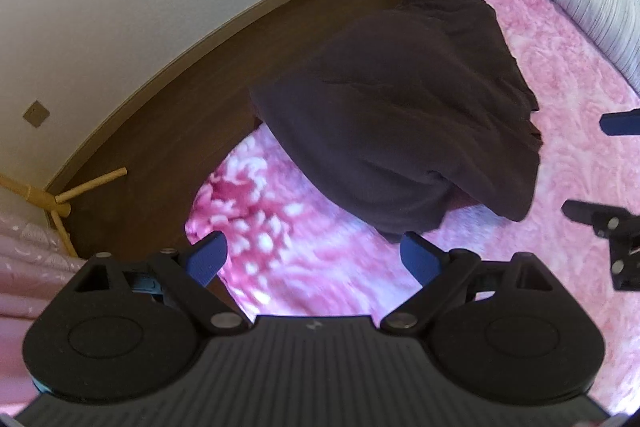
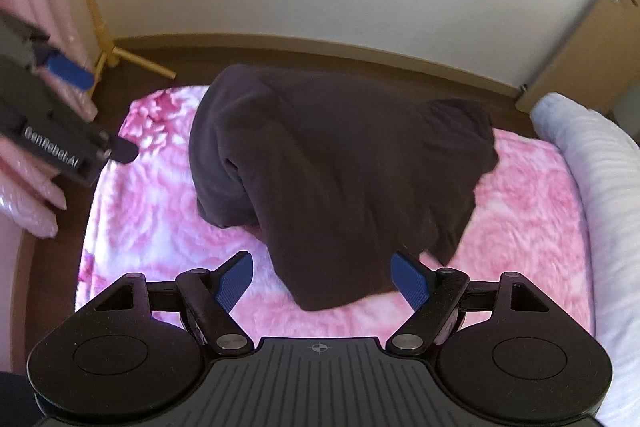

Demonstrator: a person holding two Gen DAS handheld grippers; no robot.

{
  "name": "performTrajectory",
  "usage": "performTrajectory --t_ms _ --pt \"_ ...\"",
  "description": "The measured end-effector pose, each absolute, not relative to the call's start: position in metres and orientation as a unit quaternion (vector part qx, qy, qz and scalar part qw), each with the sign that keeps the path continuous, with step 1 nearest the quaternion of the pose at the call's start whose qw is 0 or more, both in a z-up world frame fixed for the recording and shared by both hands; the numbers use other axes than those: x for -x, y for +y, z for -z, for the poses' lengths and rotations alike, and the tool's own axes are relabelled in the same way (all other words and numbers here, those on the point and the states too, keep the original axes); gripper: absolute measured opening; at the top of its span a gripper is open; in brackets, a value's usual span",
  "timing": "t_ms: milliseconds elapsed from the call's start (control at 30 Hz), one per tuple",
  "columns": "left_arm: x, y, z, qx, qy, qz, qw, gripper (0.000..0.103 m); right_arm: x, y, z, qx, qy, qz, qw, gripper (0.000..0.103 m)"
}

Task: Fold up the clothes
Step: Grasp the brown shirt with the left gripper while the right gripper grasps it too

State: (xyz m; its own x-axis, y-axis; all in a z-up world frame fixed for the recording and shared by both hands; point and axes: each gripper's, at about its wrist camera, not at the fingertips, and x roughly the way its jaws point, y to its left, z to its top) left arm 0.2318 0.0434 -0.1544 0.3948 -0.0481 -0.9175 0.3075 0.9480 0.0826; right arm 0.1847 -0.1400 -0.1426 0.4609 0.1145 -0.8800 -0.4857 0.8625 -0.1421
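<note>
Brown garment [image 2: 340, 167] sits bunched on the pink-blanketed bed [image 2: 532, 235] — left gripper [image 1: 312, 259] and right gripper [image 2: 322, 281] both spread wide, empty, angled down at its near edge — apparently for a grab.

Both views bright, soft daylight, no hard shadows. Pink blanket [image 1: 568, 75] blows out to near white in patches, esp. in right wrist view [image 2: 132, 227]. Dark brown garment [image 1: 400, 99] reads almost flat black, folds barely visible. Motion blur smears blanket pattern close to the lens in both views. Strong fisheye: skirting board [image 1: 160, 67] bows into an arc, corners vignette to black. Gripper bodies at bottom stay sharp.
</note>
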Motion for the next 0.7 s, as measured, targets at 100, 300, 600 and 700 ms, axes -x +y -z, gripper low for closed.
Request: performTrajectory --t_ms 100,300,600,700 --pt "-0.241 0.043 0.160 -0.141 0.522 0.136 0.830 0.092 -0.197 -0.128 0.157 0.212 0.486 -0.200 0.824 0.079" --pt "-0.245 0.038 0.186 -0.280 0.419 0.270 0.821 0.092 -0.223 -0.097 0.198 0.296 0.472 -0.251 0.792 0.079" --pt "-0.258 0.016 0.242 -0.467 0.305 0.423 0.714 0.078 -0.260 -0.084 0.234 0.300 0.494 -0.272 0.769 0.019" --pt "-0.257 0.011 0.243 -0.472 0.294 0.458 0.694 0.041 -0.254 -0.093 0.215 0.222 0.525 -0.193 0.799 0.013"
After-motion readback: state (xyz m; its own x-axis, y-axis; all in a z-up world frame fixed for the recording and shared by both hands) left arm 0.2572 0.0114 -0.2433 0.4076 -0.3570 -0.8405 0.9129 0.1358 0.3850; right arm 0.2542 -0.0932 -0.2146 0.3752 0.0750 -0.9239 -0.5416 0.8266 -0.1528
